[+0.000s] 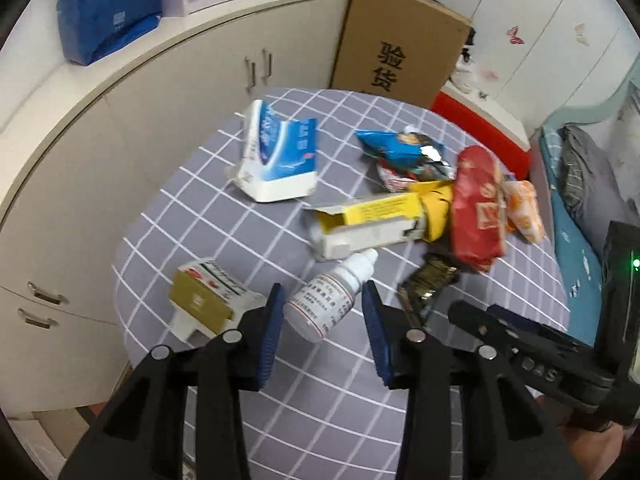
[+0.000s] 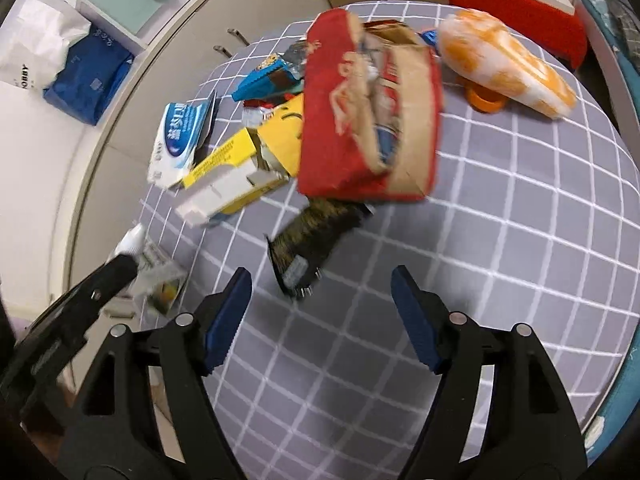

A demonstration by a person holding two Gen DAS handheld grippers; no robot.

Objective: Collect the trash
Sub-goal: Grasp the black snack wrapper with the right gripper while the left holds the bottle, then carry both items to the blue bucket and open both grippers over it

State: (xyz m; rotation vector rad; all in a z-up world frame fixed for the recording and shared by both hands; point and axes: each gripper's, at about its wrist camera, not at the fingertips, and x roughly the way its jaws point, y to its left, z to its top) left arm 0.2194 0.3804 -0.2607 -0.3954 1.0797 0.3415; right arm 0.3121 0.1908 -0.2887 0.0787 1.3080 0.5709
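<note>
Trash lies on a table with a grey checked cloth (image 1: 224,236). My left gripper (image 1: 324,300) is open, its fingers on either side of a small white bottle (image 1: 332,296) lying on the cloth. A tan and white box (image 1: 208,296) lies just left of it. My right gripper (image 2: 322,284) is open and empty, just short of a dark crumpled wrapper (image 2: 316,236). Beyond it lie a red snack bag (image 2: 368,120), a yellow box (image 2: 236,176), a blue and white box (image 2: 180,136), a blue wrapper (image 2: 268,76) and an orange and white bag (image 2: 504,64).
White cabinets (image 1: 120,140) curve along the left. A brown cardboard box (image 1: 400,40) and a red stool (image 1: 480,128) stand behind the table. A bed (image 1: 580,208) is at the right. A blue pack (image 1: 108,12) sits on the counter.
</note>
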